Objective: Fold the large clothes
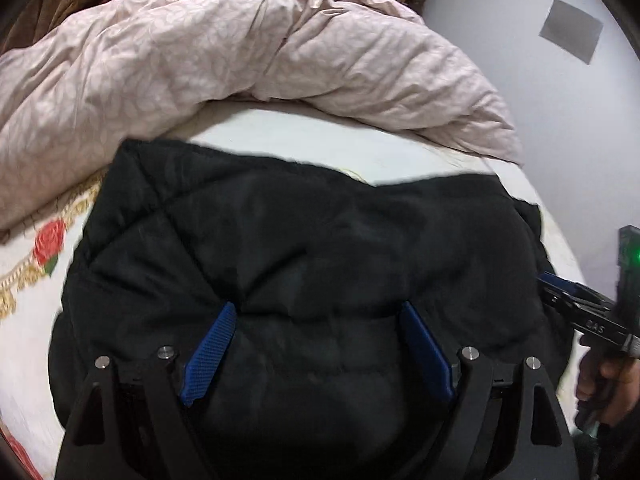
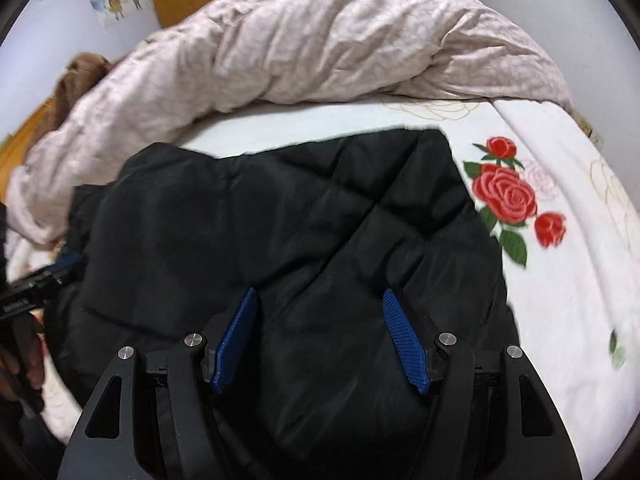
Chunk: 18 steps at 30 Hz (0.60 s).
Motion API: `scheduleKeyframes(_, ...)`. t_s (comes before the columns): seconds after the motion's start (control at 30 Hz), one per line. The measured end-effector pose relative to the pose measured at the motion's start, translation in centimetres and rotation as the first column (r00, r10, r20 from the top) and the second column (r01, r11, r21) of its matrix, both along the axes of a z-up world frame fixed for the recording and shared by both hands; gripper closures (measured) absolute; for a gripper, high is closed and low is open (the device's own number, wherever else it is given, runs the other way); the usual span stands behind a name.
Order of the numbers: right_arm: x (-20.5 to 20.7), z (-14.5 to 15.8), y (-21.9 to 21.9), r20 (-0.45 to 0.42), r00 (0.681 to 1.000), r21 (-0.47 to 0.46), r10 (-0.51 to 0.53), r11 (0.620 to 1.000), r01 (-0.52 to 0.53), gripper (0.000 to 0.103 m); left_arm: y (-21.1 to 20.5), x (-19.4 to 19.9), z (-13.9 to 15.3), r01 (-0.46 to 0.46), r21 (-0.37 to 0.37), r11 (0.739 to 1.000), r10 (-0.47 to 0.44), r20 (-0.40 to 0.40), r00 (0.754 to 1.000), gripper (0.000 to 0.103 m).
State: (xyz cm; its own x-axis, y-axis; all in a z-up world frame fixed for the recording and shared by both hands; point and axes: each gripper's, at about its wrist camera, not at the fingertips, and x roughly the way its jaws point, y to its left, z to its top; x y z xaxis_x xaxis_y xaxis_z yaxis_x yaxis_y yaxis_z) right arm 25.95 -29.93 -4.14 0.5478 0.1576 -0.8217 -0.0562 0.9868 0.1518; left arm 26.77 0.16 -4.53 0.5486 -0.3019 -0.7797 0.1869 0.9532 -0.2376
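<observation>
— Left tongs [image 1: 316, 320]?
— Spread, released above the black jacket [image 1: 280, 240]. Right tongs [image 2: 320, 304] too.
— Jacket's edges?
— Folded on the bed [image 2: 560, 280]; bare sheet beyond, pink duvet [image 2: 320, 40] behind.

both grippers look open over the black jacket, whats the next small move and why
Probably lower the left gripper and right gripper onto the near edge of the black jacket and close on it. Both stand open with nothing pinched, and the jacket lies in a thick, puffy bundle on the bed sheet, so another fold toward the pink duvet seems needed.
</observation>
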Motion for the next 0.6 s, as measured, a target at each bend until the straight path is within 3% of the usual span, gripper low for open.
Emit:
scheduleKeyframes(0.2, 2.4, -0.2, 0.3, -0.033, 0.999, -0.048, 0.019, 0.999, -0.021, 0.037, -0.7, 2.3, 0.0, 0.011, 0.076, 0.997, -0.011, -0.008, 1.0, 0.017)
scheduleKeyframes(0.6, 5.8, -3.2, -0.6, -0.136, 0.99, -0.022, -0.027, 0.999, 0.025, 0.035, -1.5, 5.6, -2.3, -0.035, 0.201, 0.979, 0.035, 0.007, 0.999, 0.015)
